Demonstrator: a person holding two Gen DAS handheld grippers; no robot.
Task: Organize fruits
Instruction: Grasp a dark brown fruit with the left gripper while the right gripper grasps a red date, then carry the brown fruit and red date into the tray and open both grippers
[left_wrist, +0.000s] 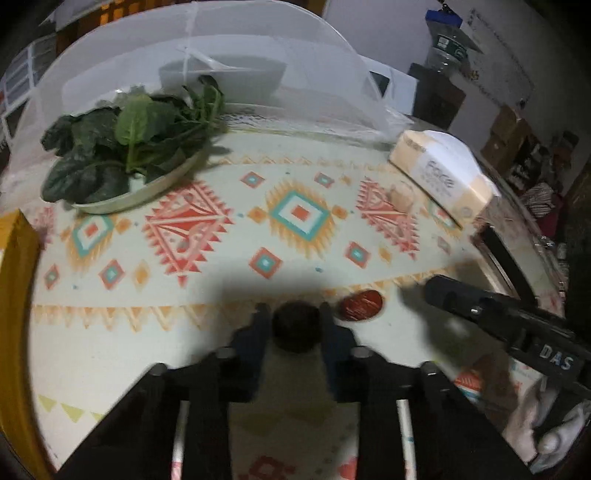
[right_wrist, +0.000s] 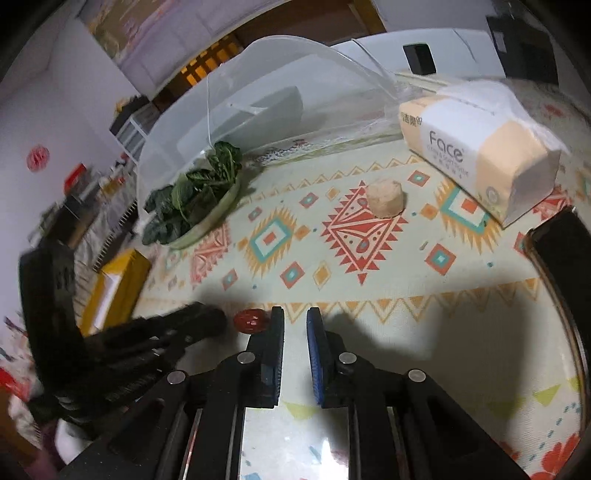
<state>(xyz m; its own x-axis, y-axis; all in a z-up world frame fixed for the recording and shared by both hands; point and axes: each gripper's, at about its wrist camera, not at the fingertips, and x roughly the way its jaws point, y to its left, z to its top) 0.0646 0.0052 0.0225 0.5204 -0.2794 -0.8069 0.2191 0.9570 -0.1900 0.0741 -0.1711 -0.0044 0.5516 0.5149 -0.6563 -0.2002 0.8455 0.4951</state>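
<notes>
In the left wrist view my left gripper (left_wrist: 295, 314) is shut on a dark round fruit (left_wrist: 296, 328), low over the patterned tablecloth. A red fruit (left_wrist: 361, 304) lies on the cloth just right of it. The red fruit also shows in the right wrist view (right_wrist: 252, 319), between the left gripper (right_wrist: 207, 319) and my right gripper (right_wrist: 295, 314). My right gripper is open by a narrow gap and holds nothing; it hovers over the cloth. In the left wrist view the right gripper's body (left_wrist: 480, 306) reaches in from the right.
A plate of leafy greens (left_wrist: 122, 155) sits at the back left beside a white mesh food cover (left_wrist: 221, 55). A Face tissue pack (right_wrist: 480, 144) lies at the back right with a small beige lump (right_wrist: 385, 197) in front. A yellow box (right_wrist: 114, 291) stands at the left edge. A dark rimmed object (right_wrist: 565, 266) sits at the right.
</notes>
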